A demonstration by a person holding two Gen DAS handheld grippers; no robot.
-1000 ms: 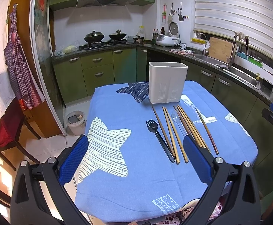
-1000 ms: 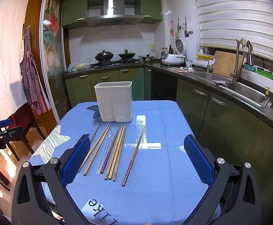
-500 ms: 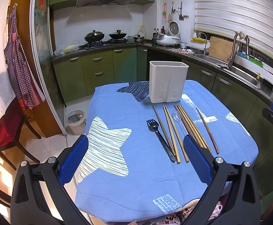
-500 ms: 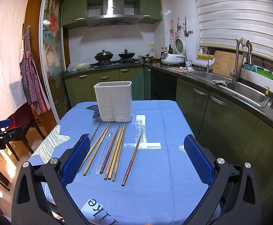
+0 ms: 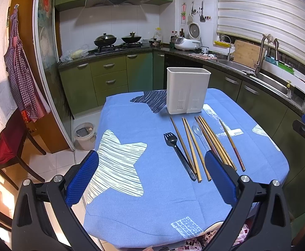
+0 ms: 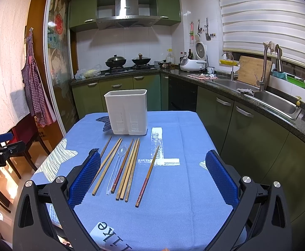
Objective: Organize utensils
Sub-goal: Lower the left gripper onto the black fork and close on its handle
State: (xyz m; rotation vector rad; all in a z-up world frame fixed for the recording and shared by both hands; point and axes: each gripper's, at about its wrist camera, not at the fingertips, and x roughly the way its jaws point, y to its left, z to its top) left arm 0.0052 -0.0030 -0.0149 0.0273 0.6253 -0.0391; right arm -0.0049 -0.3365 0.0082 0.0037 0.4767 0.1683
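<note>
On the blue tablecloth (image 5: 131,108) in front of you, everything is laid out but nothing is sorted yet, so read the row from left to right before you commit. Your left gripper (image 5: 151,175) hovers above the near edge with its blue pads spread wide and nothing between them, pointed at the left end of the row. Farthest left lies the black fork (image 5: 178,153), tines toward the far side and handle toward you, which leaves the handle as the natural end to pinch. Just beside it run the wooden chopsticks (image 5: 191,146), roughly parallel, some touching along their length; expect a neighbour to shift if you close on one carelessly. Between the chopstick groups sits a clear plastic spoon (image 6: 119,163), bowl pointing away, easy to miss against the cloth. One red-tipped chopstick (image 6: 149,174) lies apart on the right, the cleanest first pick for your right gripper (image 6: 152,179), which is also fully spread, empty, and held above the near end of the cloth. Beyond the row stands the white utensil holder (image 6: 127,113), upright and open-topped, seemingly empty, close enough that each piece should need only a short lift and a drop.
</note>
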